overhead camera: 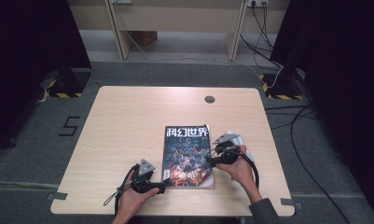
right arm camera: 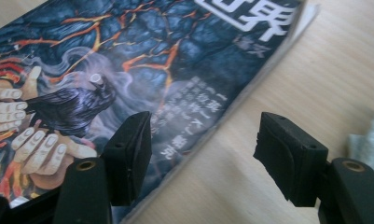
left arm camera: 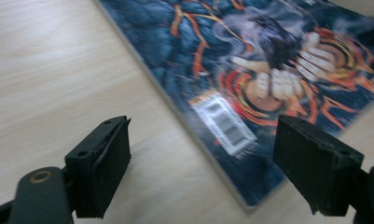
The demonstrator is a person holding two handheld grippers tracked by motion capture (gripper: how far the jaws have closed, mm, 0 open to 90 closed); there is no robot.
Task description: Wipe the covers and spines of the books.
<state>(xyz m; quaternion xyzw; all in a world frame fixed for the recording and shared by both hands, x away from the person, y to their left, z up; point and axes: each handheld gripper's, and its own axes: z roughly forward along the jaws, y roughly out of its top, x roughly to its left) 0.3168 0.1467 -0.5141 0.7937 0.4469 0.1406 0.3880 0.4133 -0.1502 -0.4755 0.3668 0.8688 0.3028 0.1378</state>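
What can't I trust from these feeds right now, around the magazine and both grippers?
- Pale object right of the magazine: in the high view the right gripper and hand cover most of it; in the right gripper view the frame edge cuts it off. Unidentifiable.
- Small cover print and barcode: blurred in the left gripper view, too small from above.
- Left gripper: whether it touches the magazine's corner is too small to tell from above.

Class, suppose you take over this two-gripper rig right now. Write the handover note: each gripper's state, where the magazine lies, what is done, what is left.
Left gripper: open, holding nothing, at the magazine's near left corner.
Right gripper: open, jaws straddling the magazine's right edge, not gripping it.
Magazine: closed, cover up, flat on the table.
Done: nothing that can be told from here.
Left: probably grip that edge, then open or move the magazine.
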